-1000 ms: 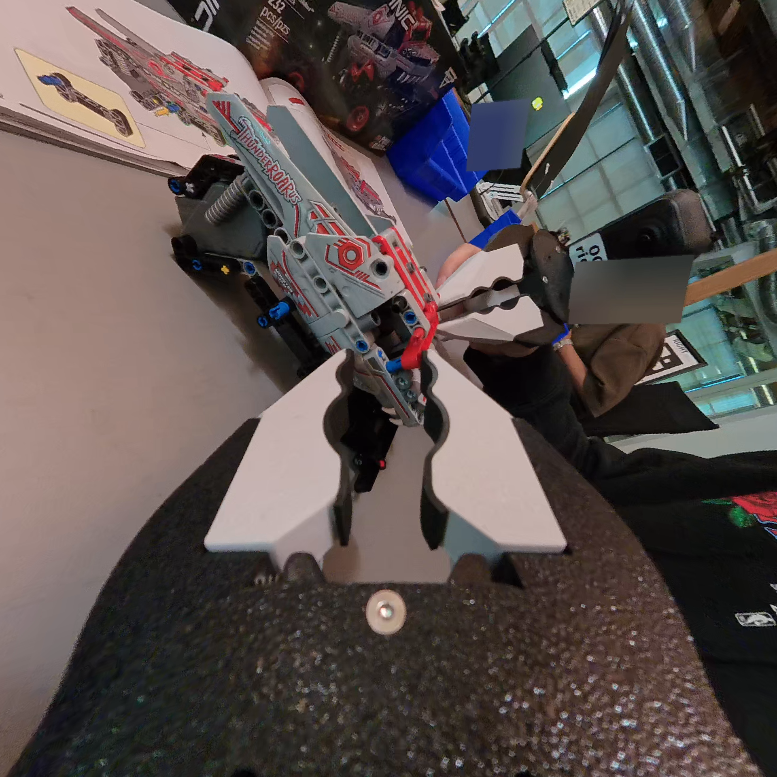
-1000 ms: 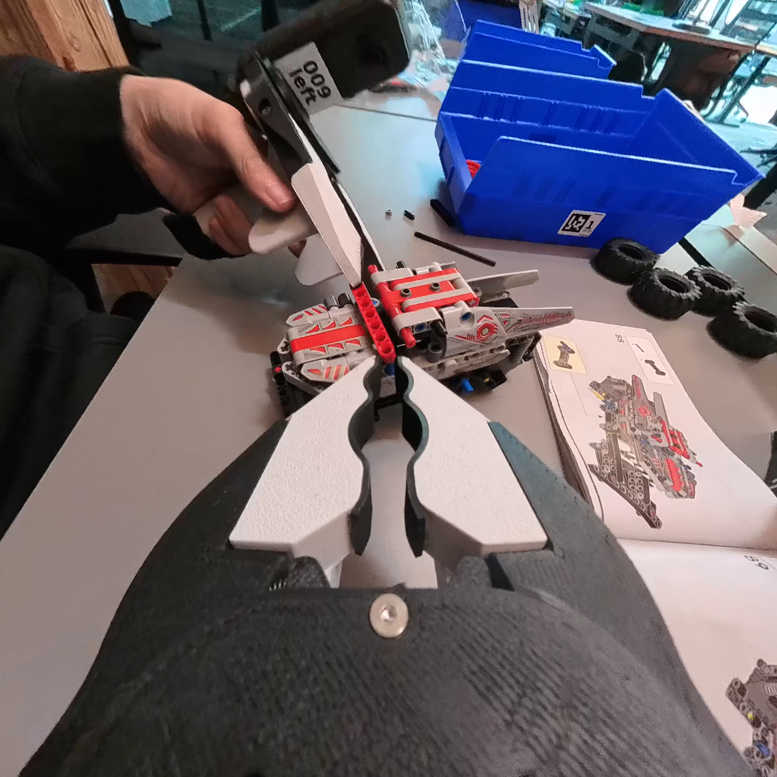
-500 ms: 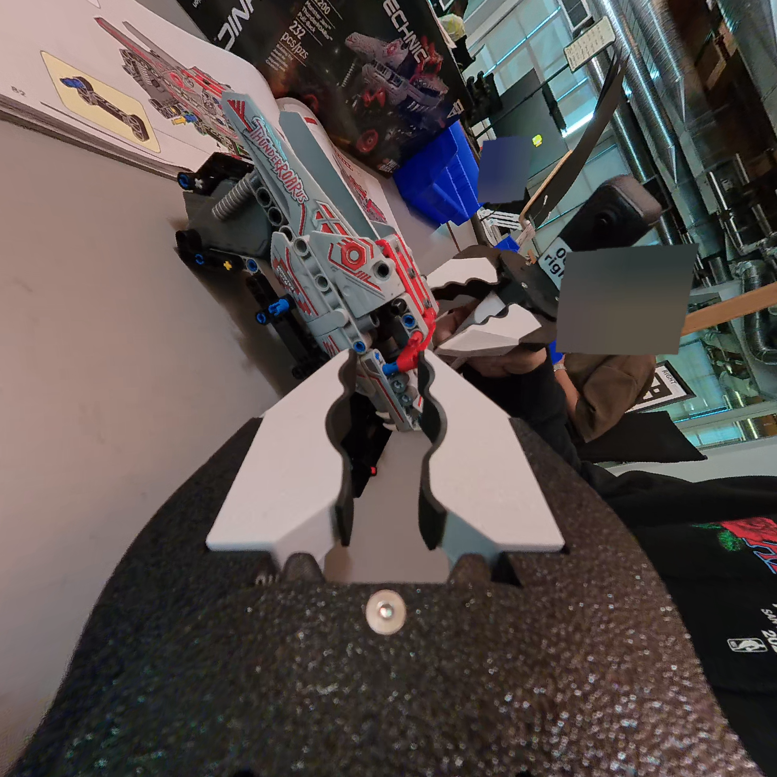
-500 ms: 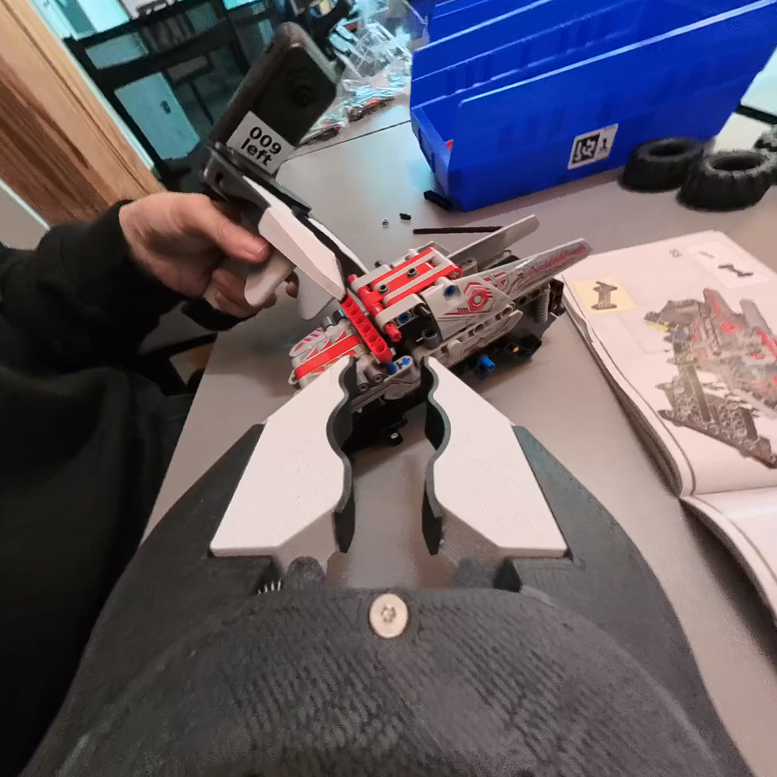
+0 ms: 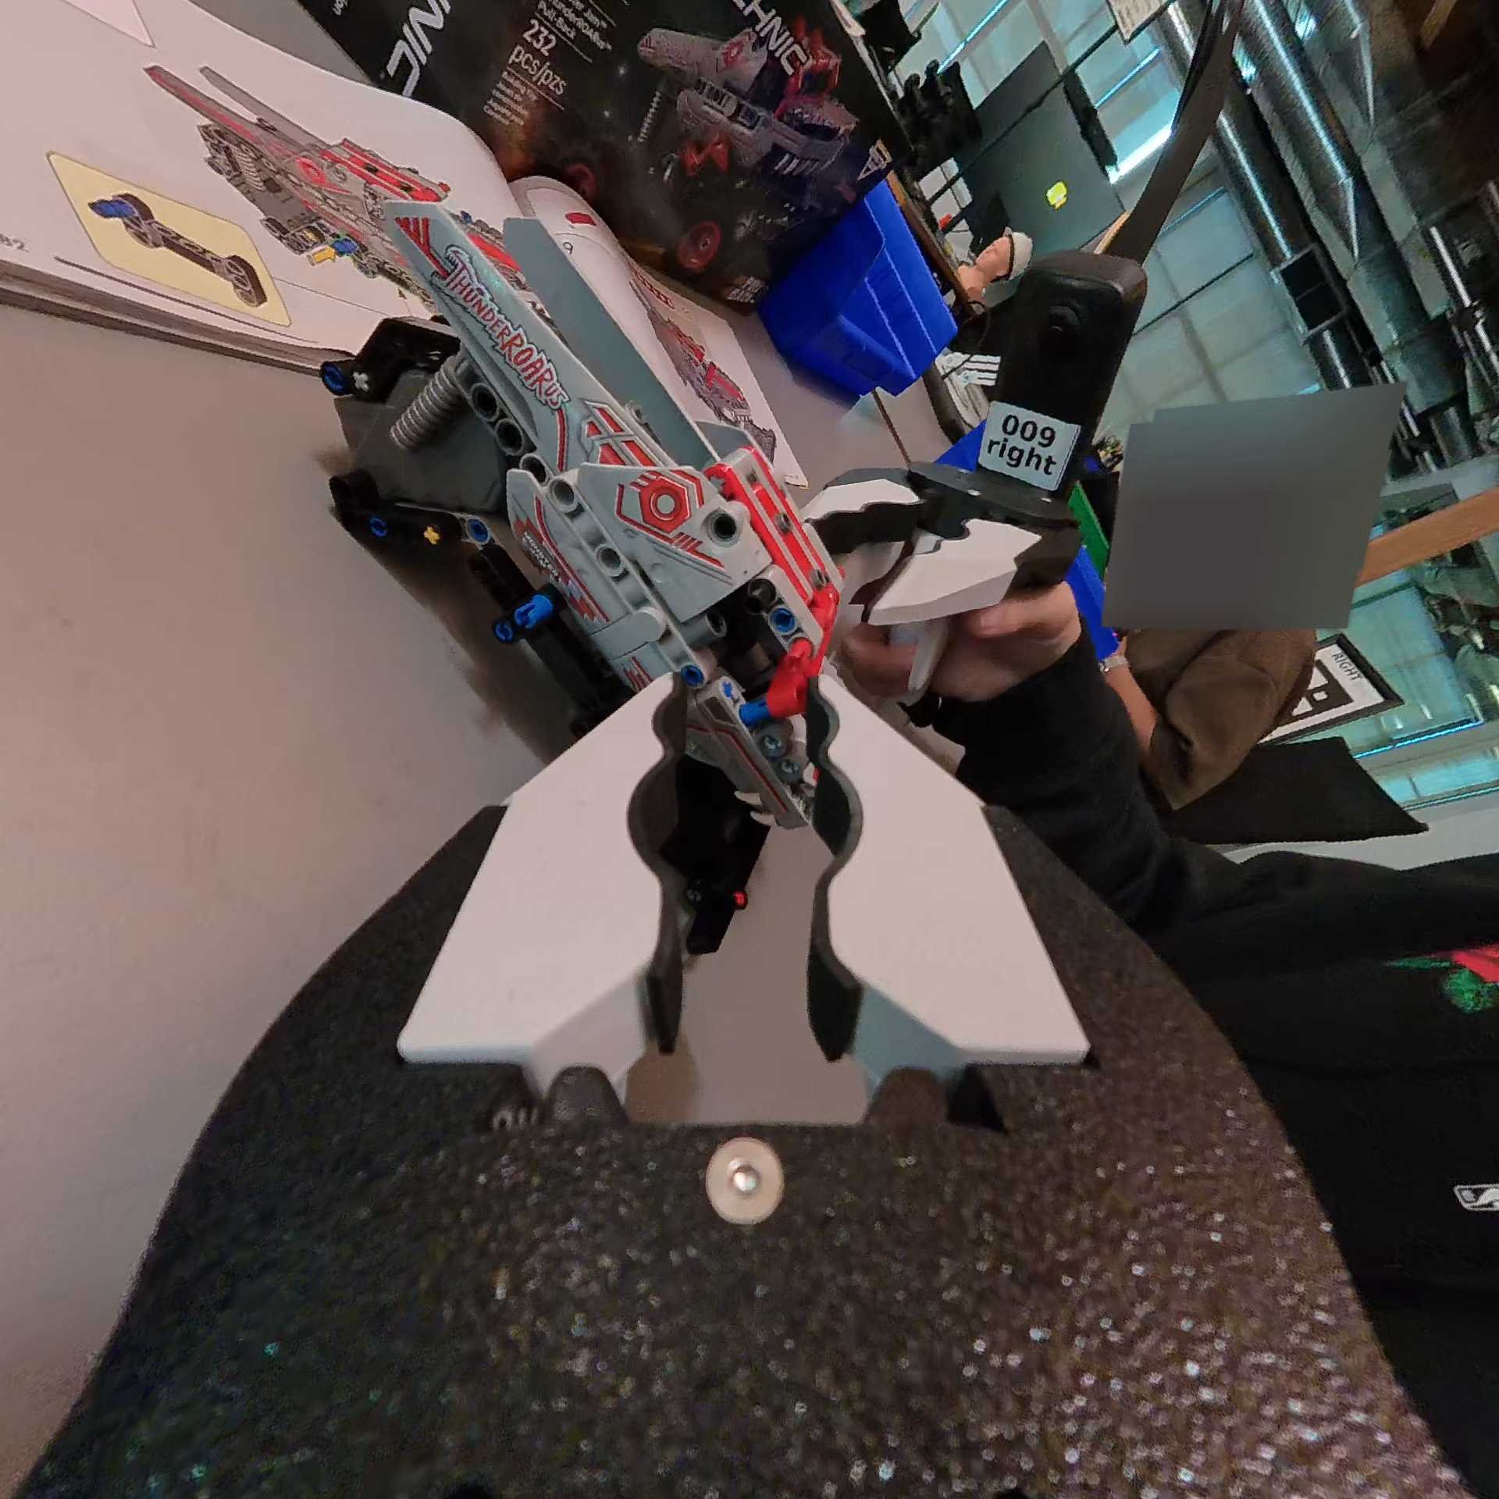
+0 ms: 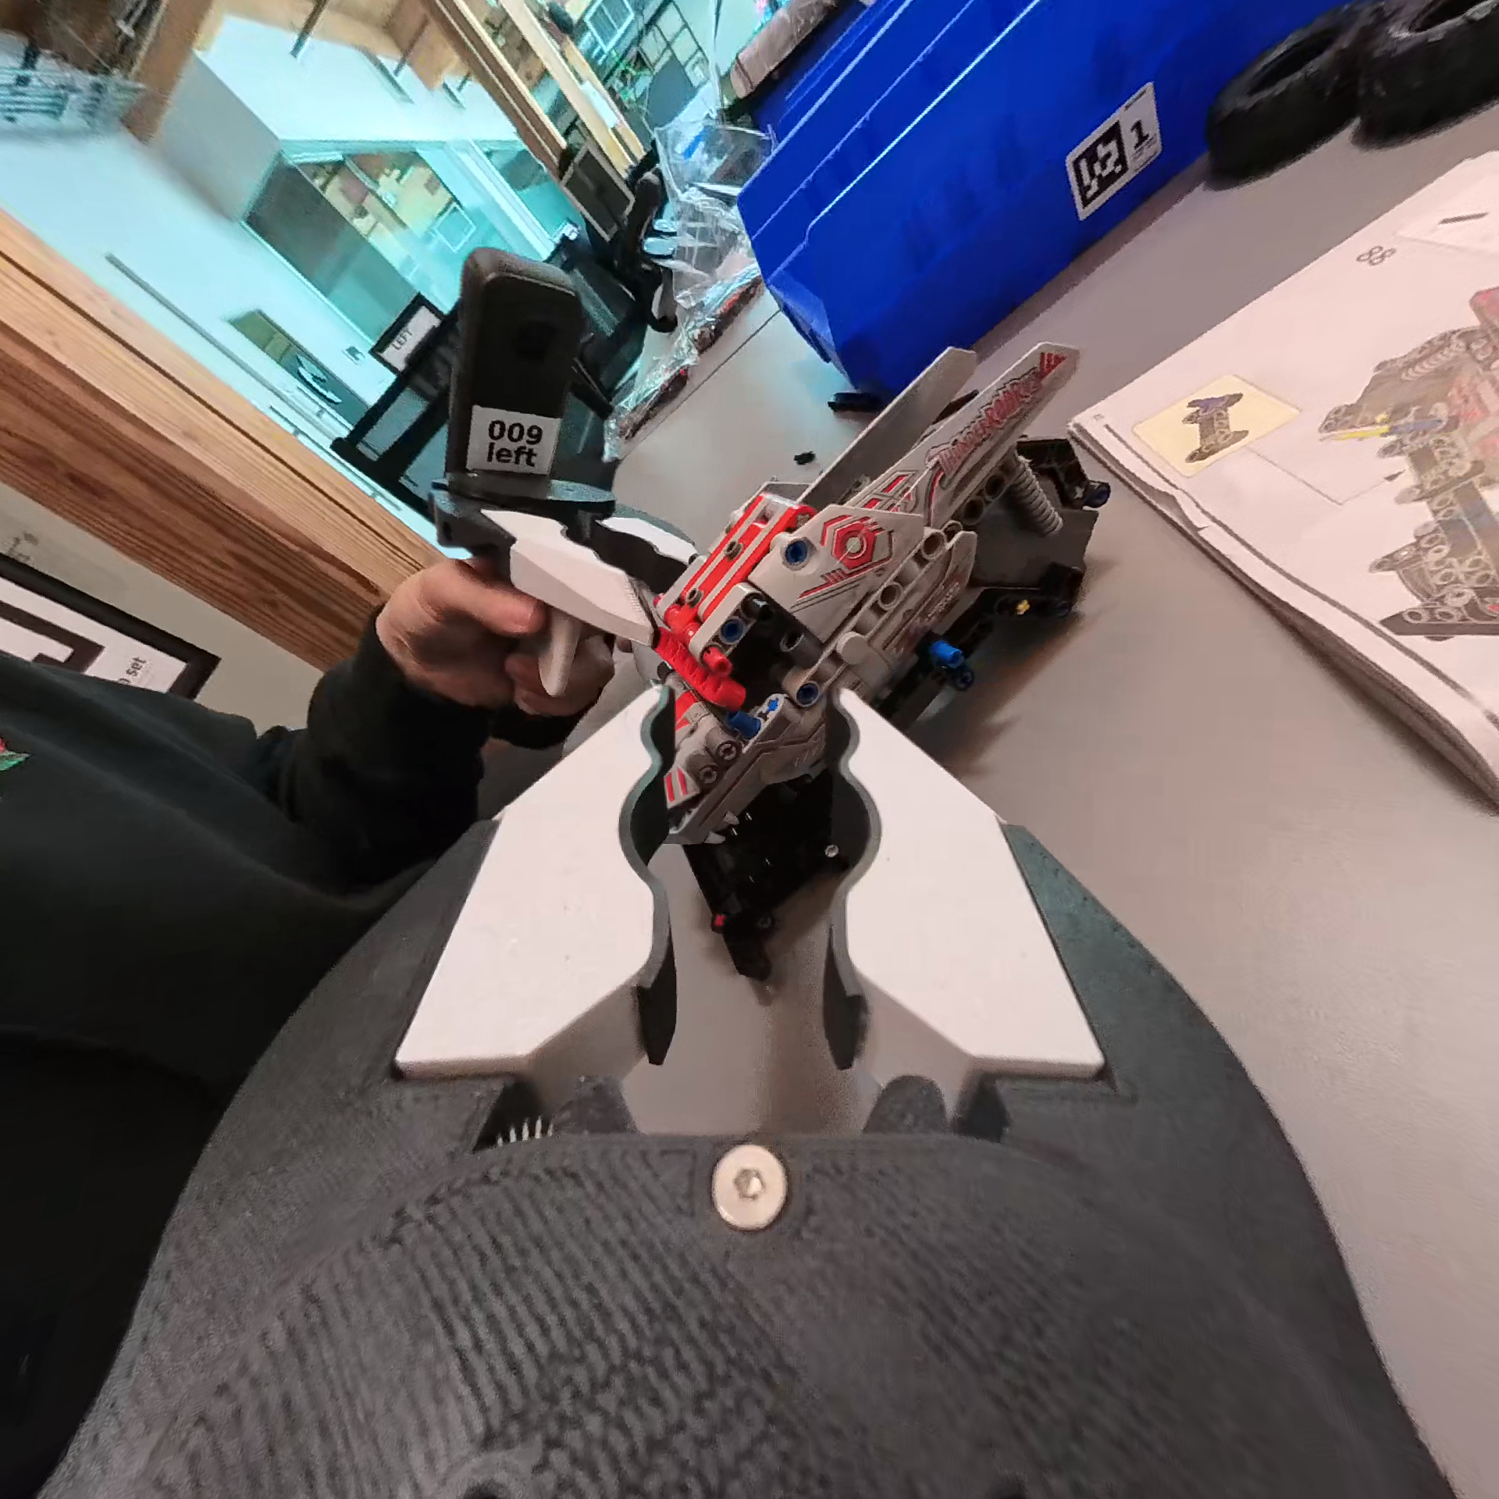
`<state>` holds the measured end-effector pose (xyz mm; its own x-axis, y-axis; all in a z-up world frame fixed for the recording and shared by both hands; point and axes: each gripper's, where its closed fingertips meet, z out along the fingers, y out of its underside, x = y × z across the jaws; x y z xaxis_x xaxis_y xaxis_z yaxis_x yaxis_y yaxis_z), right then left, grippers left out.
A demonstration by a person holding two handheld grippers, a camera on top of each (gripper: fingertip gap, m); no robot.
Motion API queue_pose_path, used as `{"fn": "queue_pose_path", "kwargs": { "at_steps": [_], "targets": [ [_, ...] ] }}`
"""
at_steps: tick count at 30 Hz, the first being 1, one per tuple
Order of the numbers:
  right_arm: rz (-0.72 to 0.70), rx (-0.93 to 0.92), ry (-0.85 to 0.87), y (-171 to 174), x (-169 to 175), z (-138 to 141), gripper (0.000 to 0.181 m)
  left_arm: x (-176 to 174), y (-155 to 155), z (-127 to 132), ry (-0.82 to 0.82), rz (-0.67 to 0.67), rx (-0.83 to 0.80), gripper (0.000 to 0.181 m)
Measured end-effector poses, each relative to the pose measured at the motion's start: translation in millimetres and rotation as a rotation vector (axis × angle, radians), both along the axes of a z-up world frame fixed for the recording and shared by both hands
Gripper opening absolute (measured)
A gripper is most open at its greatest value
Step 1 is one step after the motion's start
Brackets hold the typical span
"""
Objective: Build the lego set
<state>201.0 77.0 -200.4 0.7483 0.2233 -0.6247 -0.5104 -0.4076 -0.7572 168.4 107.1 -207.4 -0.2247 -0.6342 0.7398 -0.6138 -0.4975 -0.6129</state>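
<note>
With both the left hand-held gripper (image 5: 742, 730) and the right hand-held gripper (image 6: 750, 734) clenched on the near end of the grey-and-red plastic lego vehicle (image 5: 616, 527), tilted off the grey bench (image 5: 162, 730), uneven squeezing could pop panels loose.

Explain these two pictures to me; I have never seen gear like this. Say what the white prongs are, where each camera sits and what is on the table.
There is no robot: a person holds two hand grippers, each carrying its own camera looking along its white fingers. One picture comes from the left gripper, the other from the right gripper. Both grip the near end of a grey-and-red Lego vehicle from opposite sides, tilting it up off the grey table. Also there: an open instruction booklet, a blue bin, black tyres and the set's box.
</note>
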Motion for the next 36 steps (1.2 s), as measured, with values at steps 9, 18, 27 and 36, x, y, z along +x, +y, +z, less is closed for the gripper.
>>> {"fn": "queue_pose_path", "kwargs": {
  "at_steps": [9, 18, 27, 36],
  "targets": [
    [0.044, 0.088, -0.303, -0.3, -3.5, 3.6, 0.023, 0.8, -0.5, -0.3, -0.003, -0.031, 0.004, 0.027],
    [0.142, 0.174, -0.491, 1.5, -10.7, 1.9, 0.01, 1.8, -0.5, -0.4, 0.001, -0.047, 0.0, 0.026],
    [0.183, 0.231, -0.78, -0.5, -11.7, -0.8, 0.011, 3.1, -0.9, -0.3, 0.013, -0.051, -0.006, 0.027],
    [0.17, 0.254, -0.813, -1.7, -11.7, 6.7, 0.007, 4.9, -3.9, 0.0, 0.027, -0.04, 0.019, 0.025]
  ]
}}
